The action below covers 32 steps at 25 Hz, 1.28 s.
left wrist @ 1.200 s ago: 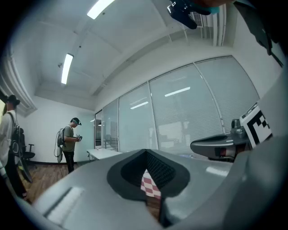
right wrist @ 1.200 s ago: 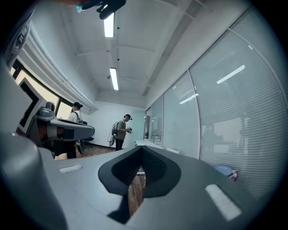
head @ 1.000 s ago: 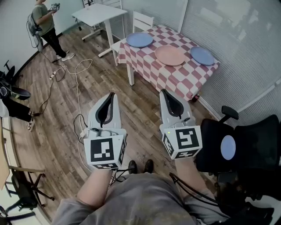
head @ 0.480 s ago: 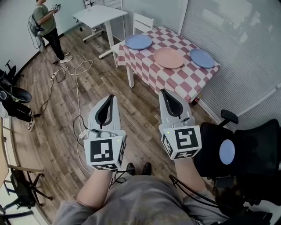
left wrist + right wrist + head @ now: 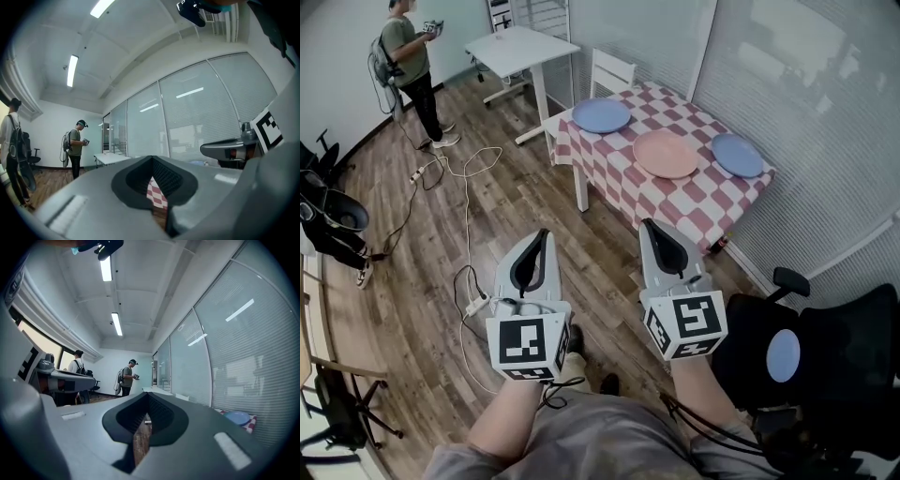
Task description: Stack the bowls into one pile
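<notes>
Three shallow bowls lie apart on a table with a red-and-white checked cloth (image 5: pixel 619 169): a blue bowl (image 5: pixel 601 115) at the left end, a salmon bowl (image 5: pixel 666 154) in the middle, a second blue bowl (image 5: pixel 738 155) at the right. My left gripper (image 5: pixel 542 234) and right gripper (image 5: pixel 649 225) are held level side by side over the wood floor, well short of the table. Both are shut with nothing in them. In the right gripper view a blue bowl (image 5: pixel 236 417) shows at the right. The checked cloth (image 5: pixel 157 194) shows through the left jaws' slit.
A white desk (image 5: pixel 522 45) and a white chair (image 5: pixel 612 70) stand behind the table. A person (image 5: pixel 412 56) stands at the far left. A white cable (image 5: pixel 469 187) trails across the floor. A black office chair (image 5: pixel 825 337) is close on my right, beside a wall of blinds.
Both grippers have moved a little way forward toward the checked table, still side by side. Both stay shut and empty. The bowls have not moved.
</notes>
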Available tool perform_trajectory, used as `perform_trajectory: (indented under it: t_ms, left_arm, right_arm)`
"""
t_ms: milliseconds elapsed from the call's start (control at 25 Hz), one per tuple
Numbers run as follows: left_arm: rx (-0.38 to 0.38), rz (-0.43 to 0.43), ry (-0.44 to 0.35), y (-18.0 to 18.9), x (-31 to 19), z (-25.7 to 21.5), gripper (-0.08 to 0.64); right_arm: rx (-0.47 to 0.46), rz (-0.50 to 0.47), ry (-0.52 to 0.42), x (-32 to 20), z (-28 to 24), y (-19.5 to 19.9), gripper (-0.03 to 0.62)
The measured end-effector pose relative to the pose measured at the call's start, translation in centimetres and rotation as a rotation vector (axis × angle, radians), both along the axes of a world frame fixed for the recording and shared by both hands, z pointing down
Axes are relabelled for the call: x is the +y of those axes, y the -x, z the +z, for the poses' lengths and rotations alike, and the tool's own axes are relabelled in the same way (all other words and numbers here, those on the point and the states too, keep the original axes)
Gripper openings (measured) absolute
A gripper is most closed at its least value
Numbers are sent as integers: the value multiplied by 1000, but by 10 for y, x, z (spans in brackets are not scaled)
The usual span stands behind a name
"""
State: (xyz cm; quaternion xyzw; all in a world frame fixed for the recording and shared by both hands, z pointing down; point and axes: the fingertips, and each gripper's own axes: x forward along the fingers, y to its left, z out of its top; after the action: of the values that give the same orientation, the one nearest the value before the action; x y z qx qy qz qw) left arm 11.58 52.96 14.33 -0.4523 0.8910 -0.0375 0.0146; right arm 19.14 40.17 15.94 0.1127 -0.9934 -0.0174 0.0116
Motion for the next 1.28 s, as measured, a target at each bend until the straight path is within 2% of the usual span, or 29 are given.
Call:
perform_trajectory:
  t_ms: [320, 520, 720, 1000, 1280]
  left_arm:
    - [24, 34, 16, 86, -48, 19, 0]
    - [7, 72, 17, 154, -79, 16, 0]
    - [13, 107, 14, 206, -103, 13, 0]
    - [-7, 161, -15, 252, -137, 3, 0]
    - [27, 187, 28, 285, -180, 27, 0]
  right_arm:
    - [29, 47, 3, -48, 16, 82, 26]
    - [40, 88, 9, -77, 18, 143, 26]
    - [29, 132, 0, -102, 12, 191, 26]
    - [12, 195, -18, -135, 1, 229, 26]
    - [35, 245, 13, -179, 21, 250, 26]
